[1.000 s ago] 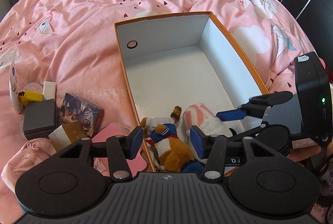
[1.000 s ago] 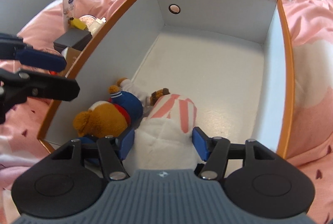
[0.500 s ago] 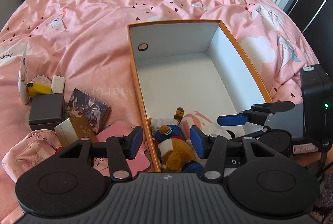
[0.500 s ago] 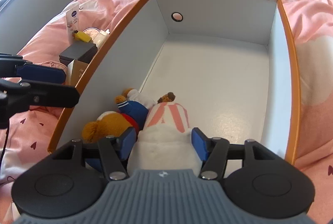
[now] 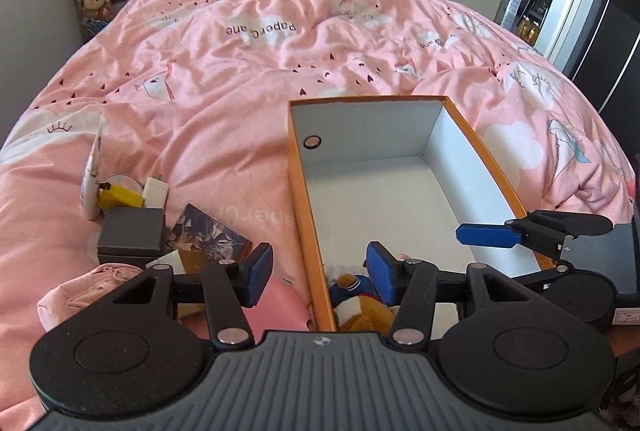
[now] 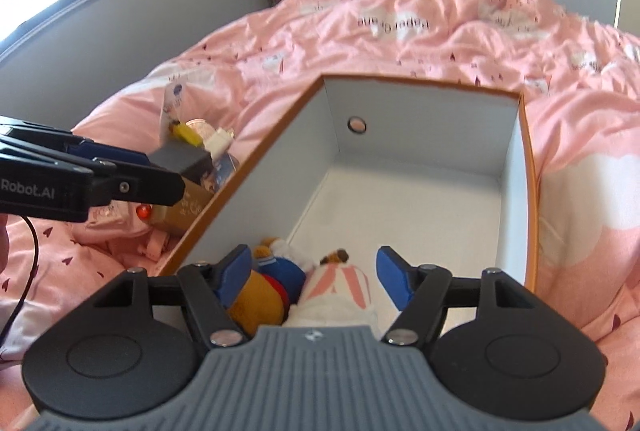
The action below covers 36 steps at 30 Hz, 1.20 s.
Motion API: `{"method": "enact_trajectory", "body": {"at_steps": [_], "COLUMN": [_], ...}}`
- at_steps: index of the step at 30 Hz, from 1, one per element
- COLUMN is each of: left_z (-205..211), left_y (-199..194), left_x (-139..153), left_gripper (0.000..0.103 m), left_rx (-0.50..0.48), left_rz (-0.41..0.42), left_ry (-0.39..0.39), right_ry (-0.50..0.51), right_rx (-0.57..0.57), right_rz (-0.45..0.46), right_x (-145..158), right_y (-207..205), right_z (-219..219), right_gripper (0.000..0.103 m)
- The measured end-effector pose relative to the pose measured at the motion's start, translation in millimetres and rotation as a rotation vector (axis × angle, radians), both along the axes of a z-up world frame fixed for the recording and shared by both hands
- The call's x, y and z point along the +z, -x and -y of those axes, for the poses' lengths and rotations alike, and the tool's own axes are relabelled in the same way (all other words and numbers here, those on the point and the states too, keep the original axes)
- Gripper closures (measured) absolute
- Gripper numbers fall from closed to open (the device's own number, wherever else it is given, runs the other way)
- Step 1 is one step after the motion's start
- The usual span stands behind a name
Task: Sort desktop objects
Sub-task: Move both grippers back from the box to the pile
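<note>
The right gripper has just been opening, releasing the striped plush into the box. The left gripper hangs empty and unclenched; clutter at nine o'clock awaits.

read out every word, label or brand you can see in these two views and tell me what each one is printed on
"Paper Crane", upside down: on the pink bedcover; it also shows in the right wrist view, blurred.
"Robot.AI": on the side of the left gripper in the right wrist view.
Print on the white tube, the gold box and the pink pouch: too small or blurred to read.
</note>
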State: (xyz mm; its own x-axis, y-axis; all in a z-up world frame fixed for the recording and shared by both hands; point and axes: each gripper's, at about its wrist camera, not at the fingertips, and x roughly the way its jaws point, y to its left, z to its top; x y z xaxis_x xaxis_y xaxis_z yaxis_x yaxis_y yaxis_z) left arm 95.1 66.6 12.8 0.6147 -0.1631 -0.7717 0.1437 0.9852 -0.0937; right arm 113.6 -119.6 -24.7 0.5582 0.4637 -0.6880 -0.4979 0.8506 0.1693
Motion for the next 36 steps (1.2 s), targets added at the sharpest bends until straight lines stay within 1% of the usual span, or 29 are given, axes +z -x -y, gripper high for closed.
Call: {"method": "enact_trajectory", "body": {"at_steps": [1, 3, 6, 9, 12, 13, 14, 17, 21, 24, 28, 30, 33, 35, 36], "left_z": [-1.4, -4.6, -7.6, -16.0, -22.0, -24.2, -27.8, -40.1, -59.0, -76.1, -99.4, -111.8, -127.8, -138.7, -143.3], "left_y": [1.3, 4.7, 7.8, 12.6, 17.9, 19.1, 21.1, 26.4, 33.5, 37.9, 42.0, 43.3, 44.0, 42.0, 41.5], "left_x": [0.9, 1.7, 1.9, 0.3, -1.4, -2.0, -2.9, -5.0, -8.4, -10.2, -11.8, -11.6, -11.2, -13.0, -14.4], "left_gripper": [0.042, 0.042, 0.042, 0.042, 0.042, 0.042, 0.042, 0.042, 0.041, 0.041, 0.041, 0.041, 0.041, 0.041, 0.041], "left_rx": [0.0, 0.008, 0.016, 0.033, 0.042, 0.05, 0.058, 0.082, 0.121, 0.158, 0.211, 0.238, 0.272, 0.288, 0.298], "left_rz": [0.006, 0.015, 0.013, -0.001, -0.009, -0.016, -0.02, -0.024, -0.03, -0.034, -0.043, -0.044, -0.047, -0.059, -0.065], "left_ry": [0.0, -0.019, -0.062, -0.064, -0.087, -0.093, -0.097, -0.094, -0.093, -0.089, -0.074, -0.066, -0.045, -0.029, -0.023], "right_ry": [0.005, 0.029, 0.04, 0.02, 0.038, 0.043, 0.046, 0.041, 0.024, 0.041, 0.035, 0.044, 0.077, 0.089, 0.09], "right_rx": [0.0, 0.012, 0.036, 0.072, 0.1, 0.111, 0.12, 0.152, 0.192, 0.22, 0.264, 0.281, 0.309, 0.324, 0.333], "right_rz": [0.021, 0.034, 0.026, 0.005, 0.016, 0.025, 0.036, 0.057, 0.046, 0.055, 0.033, 0.036, 0.042, 0.029, 0.019], "right_x": [3.0, 5.6, 8.1, 10.9, 16.3, 18.4, 20.2, 26.8, 32.9, 35.0, 35.5, 35.2, 32.3, 30.0, 28.5], "right_y": [2.0, 4.5, 10.2, 15.9, 23.1, 25.5, 27.6, 31.9, 32.2, 30.8, 24.6, 20.1, 11.6, 4.9, 1.3], "right_z": [-1.1, -5.5, -10.1, -14.2, -23.9, -27.5, -30.4, -39.9, -54.5, -68.4, -87.0, -95.9, -108.6, -115.8, -119.6], "right_gripper": [0.032, 0.032, 0.032, 0.032, 0.031, 0.03, 0.026, 0.026, 0.025, 0.025, 0.025, 0.025, 0.028, 0.033, 0.034]}}
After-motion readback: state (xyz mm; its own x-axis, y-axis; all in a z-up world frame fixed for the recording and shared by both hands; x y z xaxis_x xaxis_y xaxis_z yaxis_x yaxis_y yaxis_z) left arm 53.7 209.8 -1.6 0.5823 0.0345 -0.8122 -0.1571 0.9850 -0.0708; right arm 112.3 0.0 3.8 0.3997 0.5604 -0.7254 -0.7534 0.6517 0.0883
